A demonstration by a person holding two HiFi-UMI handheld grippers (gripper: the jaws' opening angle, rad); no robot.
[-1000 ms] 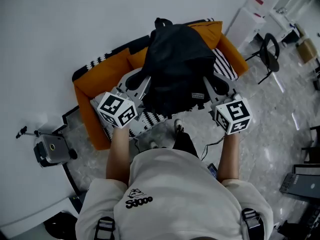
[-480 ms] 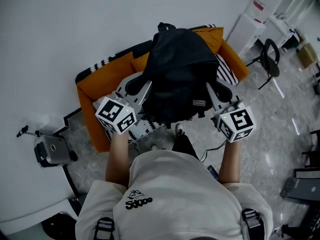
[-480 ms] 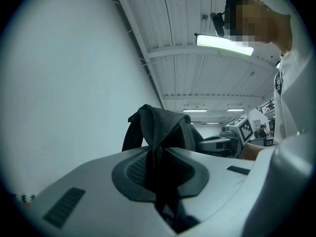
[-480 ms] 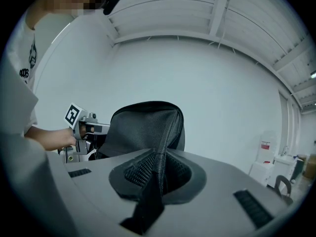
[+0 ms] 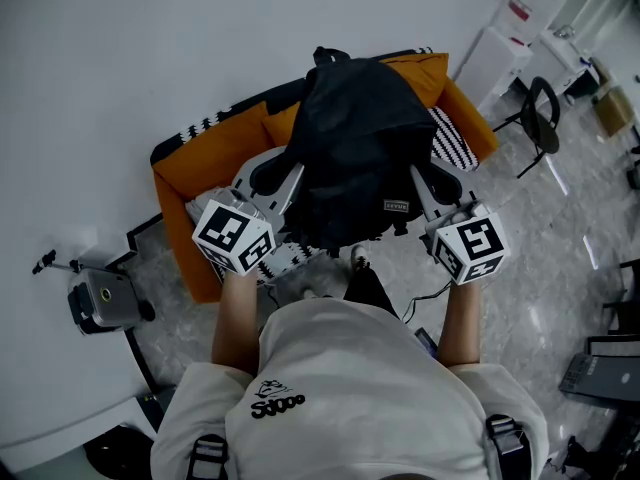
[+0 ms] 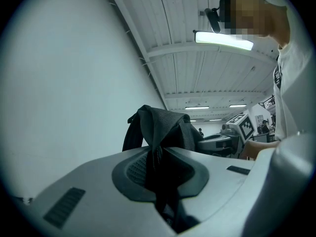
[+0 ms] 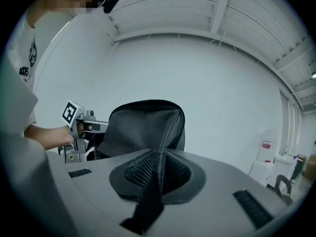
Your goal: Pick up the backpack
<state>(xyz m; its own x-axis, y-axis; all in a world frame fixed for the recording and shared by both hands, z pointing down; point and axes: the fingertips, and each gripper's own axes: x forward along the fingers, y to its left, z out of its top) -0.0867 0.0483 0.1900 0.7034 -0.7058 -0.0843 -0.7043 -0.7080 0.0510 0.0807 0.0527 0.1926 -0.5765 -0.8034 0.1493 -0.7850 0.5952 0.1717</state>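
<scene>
Left gripper view: left claw [image 6: 160, 181] shut tight on a fold of the black backpack [image 6: 163, 127], fabric pinched between the ribbed pads and bunched up above them. Right gripper view: right claw [image 7: 157, 181] likewise clamped on the backpack [image 7: 143, 125], a woven strap running down through the jaws from the bag's rounded top. Head view: left claw [image 5: 290, 180] and right claw [image 5: 418, 180] gripping opposite sides of the backpack [image 5: 355, 133], roughly level with each other, marker cubes nearest the person. Backpack held upright between the two, over the orange sofa [image 5: 200, 153] set against the white wall; contact between bag bottom and seat not discernible. Black-and-white striped fabric [image 5: 455, 138] on the sofa, just right of the bag. Further out to the right, a black office chair [image 5: 540, 108] on the pale stone floor [image 5: 540, 248].
</scene>
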